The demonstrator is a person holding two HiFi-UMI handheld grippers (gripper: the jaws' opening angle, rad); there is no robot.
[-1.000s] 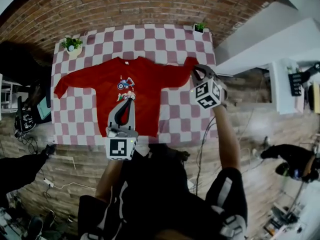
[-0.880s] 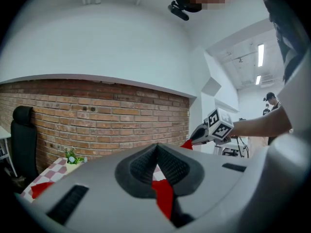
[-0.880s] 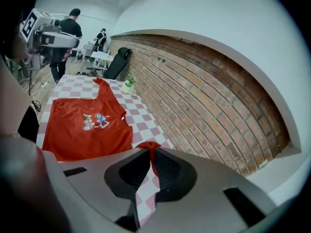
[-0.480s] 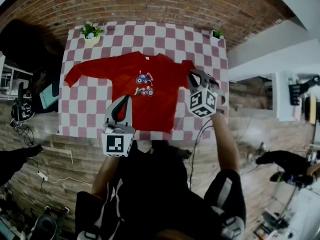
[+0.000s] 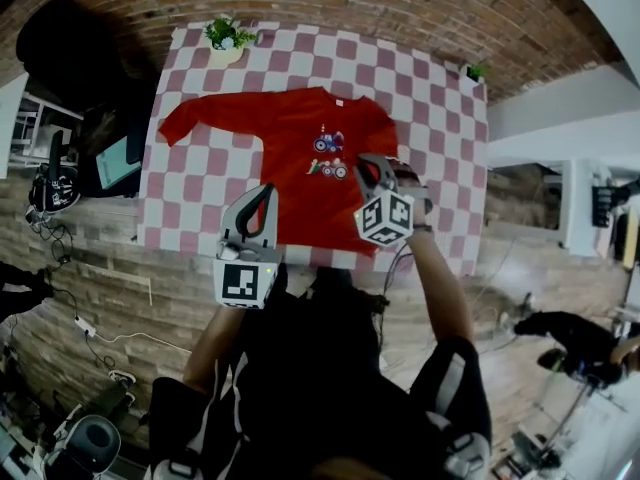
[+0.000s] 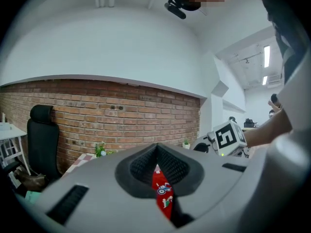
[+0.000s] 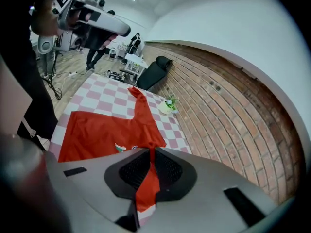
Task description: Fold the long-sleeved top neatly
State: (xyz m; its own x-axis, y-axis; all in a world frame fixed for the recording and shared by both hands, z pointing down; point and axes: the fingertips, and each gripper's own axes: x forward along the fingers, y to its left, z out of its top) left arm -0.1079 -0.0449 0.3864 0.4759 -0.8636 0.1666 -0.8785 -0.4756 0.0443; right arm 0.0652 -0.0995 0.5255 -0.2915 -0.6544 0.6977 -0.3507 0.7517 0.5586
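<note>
The red long-sleeved top (image 5: 290, 153) lies flat on the checked table (image 5: 440, 128) at mid-frame. The right gripper (image 5: 372, 166) is clamped on one sleeve, which lies across the body at centre right, its cuff hidden behind the jaws. The left gripper (image 5: 262, 192), jaws together and seemingly empty, hovers at the body's lower left edge, covering that corner.

The long-sleeved top (image 5: 290, 138) is matt red cloth; the checked tablecloth (image 5: 440, 168) looks matt; the wall (image 6: 97, 106) is rough brick; left gripper (image 6: 156, 150) and right gripper (image 7: 148, 153) have smooth matt grey plastic shells
</note>
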